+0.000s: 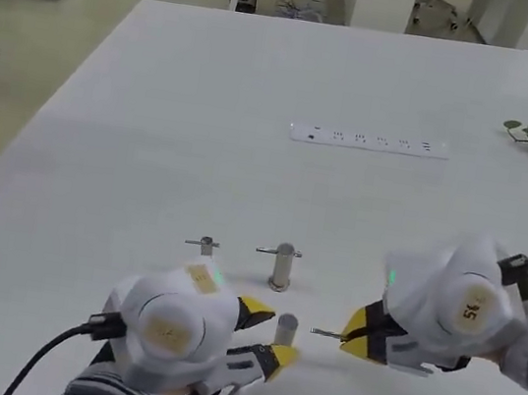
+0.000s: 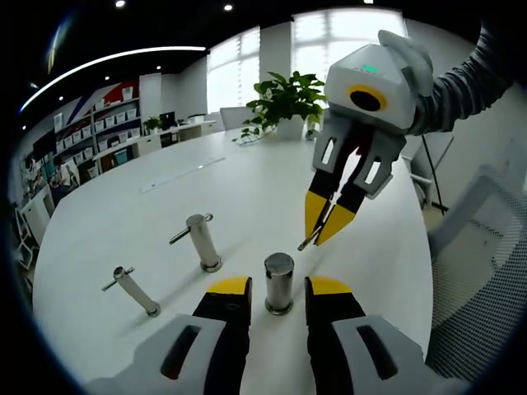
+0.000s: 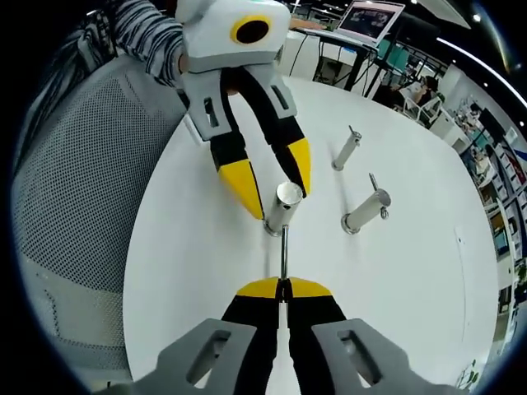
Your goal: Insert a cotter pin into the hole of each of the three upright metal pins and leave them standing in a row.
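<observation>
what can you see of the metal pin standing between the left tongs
The metal pin is a short, stout silvery cylinder with a flat top and a slightly wider foot, shiny like steel. It stands upright on the white table, between the open left tongs, with a gap on each side. No cotter pin crosses it yet. The right tongs, shut on a cotter pin, aim its tip at the pin's upper part; contact cannot be told.

The near short grey cylindrical metal pin [image 2: 279, 282] looks smooth and satin; the white tabletop [image 1: 247, 175] is matt, perhaps laminate.
</observation>
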Available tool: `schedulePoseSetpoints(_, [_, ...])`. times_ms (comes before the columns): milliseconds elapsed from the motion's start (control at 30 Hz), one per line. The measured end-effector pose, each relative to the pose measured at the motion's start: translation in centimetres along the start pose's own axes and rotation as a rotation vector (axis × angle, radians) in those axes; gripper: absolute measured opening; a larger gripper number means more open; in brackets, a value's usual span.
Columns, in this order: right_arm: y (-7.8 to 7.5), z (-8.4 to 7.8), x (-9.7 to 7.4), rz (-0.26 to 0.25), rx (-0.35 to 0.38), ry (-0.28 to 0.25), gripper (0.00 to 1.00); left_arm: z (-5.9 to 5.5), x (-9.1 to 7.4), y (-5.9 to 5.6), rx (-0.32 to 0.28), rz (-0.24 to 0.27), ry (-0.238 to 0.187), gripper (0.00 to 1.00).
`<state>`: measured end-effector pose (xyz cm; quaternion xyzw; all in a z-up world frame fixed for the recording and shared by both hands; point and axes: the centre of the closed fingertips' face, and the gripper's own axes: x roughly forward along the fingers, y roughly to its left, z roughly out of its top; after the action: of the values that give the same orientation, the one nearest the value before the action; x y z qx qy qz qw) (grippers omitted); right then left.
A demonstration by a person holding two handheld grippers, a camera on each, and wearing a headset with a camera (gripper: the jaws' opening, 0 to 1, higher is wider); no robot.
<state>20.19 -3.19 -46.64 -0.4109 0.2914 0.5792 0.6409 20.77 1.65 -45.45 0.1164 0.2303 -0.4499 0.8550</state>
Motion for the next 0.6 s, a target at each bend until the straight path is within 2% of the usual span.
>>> schedulePoseSetpoints(600, [-0.1,0.9,0.3,-0.008,0.019,-0.030,0.00,-0.8,1.3,-0.2,-0.022,0.015,0.028,0.13])
